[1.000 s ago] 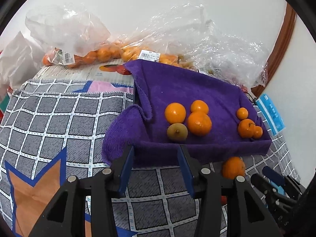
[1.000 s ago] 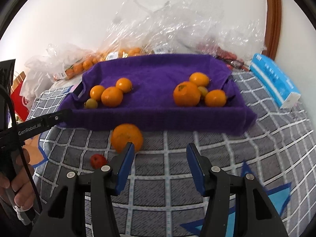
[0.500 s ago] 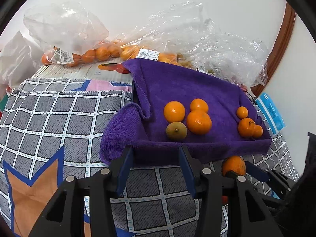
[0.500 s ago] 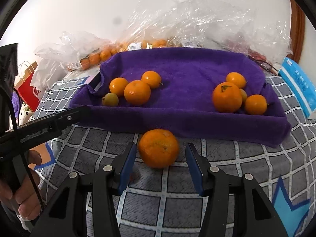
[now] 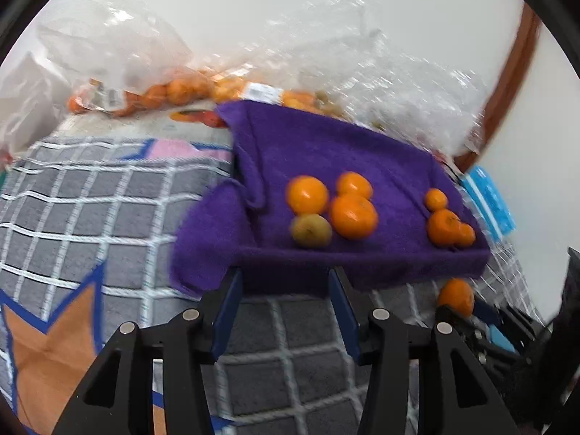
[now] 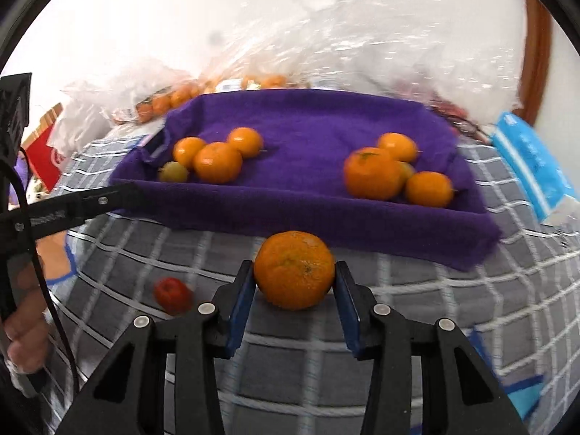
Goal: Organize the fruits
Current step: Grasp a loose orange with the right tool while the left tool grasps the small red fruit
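My right gripper (image 6: 293, 286) has just been closing, and the loose orange (image 6: 294, 270) sits square between its blue pads (image 6: 242, 295), both pads right at the peel, touching it on either side as far as I can see, so I call that a grip taking hold. The orange rests on the checked cloth (image 6: 417, 301), just in front of the near edge of the purple towel tray (image 6: 362, 224), and that's the relation that counts: the tray lies straight ahead and a little higher, so I judge the coming move is up over that rim and forward. Round fruit, no long axis to fuss over. Beyond the rim, one cluster of oranges (image 6: 217, 161) on the left, another (image 6: 373, 177) on the right. A small red fruit (image 6: 173, 293) lies off to my left on the cloth. My left gripper (image 5: 284, 308) hangs part open, nothing between its jaws, farther from the orange than my right
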### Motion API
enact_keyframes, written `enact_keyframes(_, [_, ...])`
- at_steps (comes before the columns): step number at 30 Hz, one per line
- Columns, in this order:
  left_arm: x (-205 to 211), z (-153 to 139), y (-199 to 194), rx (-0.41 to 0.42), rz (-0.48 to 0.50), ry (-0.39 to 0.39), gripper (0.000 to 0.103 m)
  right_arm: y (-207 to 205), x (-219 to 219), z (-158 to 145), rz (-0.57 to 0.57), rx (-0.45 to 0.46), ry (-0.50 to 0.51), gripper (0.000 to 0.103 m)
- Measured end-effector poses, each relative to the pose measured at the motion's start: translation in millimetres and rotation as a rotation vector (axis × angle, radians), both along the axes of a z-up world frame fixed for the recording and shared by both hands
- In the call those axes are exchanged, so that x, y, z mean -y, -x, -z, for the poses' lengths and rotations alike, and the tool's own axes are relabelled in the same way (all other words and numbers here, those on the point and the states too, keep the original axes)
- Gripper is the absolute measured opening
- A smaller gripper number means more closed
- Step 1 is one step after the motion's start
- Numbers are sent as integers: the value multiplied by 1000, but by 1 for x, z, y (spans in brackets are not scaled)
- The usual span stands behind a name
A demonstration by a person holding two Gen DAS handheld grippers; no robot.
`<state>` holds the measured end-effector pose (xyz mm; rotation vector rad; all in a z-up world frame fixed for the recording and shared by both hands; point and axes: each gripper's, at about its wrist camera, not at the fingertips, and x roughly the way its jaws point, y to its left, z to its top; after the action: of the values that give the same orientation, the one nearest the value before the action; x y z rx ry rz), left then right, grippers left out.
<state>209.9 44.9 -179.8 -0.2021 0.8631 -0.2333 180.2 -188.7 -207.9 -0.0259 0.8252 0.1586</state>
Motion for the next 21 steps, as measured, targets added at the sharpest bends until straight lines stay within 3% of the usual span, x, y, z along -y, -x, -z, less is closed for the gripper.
enact_keyframes(2, [10, -1, 4, 6, 43, -4, 48, 4, 13, 1, 43, -2, 3, 43])
enact_keyframes(9, [45, -2, 19, 49, 103, -194, 48, 13, 31, -1, 88, 37, -28, 43])
enact_keyframes(18, [38, 0, 36, 64, 85, -151, 48, 14, 31, -2, 77, 37, -36, 43])
enact_keyframes(21, [31, 2, 37, 62, 100, -71, 48, 12, 32, 1, 72, 17, -44, 43])
